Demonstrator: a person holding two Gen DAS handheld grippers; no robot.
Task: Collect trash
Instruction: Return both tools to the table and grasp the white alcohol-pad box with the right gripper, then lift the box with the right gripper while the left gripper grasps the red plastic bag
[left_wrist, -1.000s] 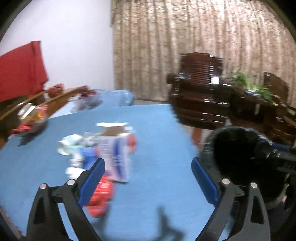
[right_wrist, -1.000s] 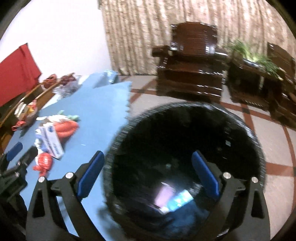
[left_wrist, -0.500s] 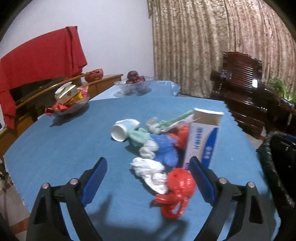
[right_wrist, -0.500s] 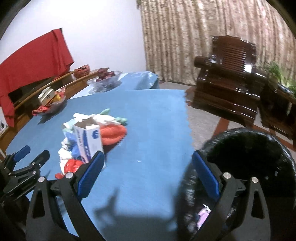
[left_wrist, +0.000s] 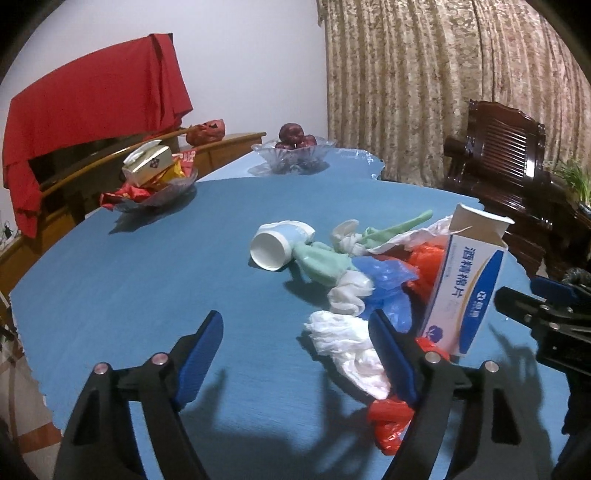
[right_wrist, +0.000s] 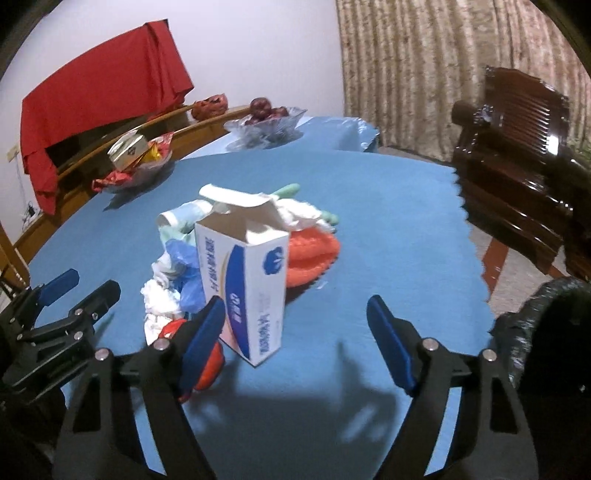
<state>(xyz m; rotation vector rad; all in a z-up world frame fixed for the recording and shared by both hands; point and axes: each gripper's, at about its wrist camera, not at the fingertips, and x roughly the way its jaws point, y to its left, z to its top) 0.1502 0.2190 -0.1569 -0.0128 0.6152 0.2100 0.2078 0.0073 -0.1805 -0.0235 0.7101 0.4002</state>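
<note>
Jaws of both grippers apart, closing, empty; black bin (right_wrist: 546, 325) beside table, contents unseen.

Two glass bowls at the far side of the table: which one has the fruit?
The farther glass bowl, near the curtain, holds dark red fruit. The nearer bowl at left holds snack packets and a small carton instead.

both grippers, left gripper (left_wrist: 295, 343) and right gripper (right_wrist: 295, 328), closing, empty-jawed
</note>
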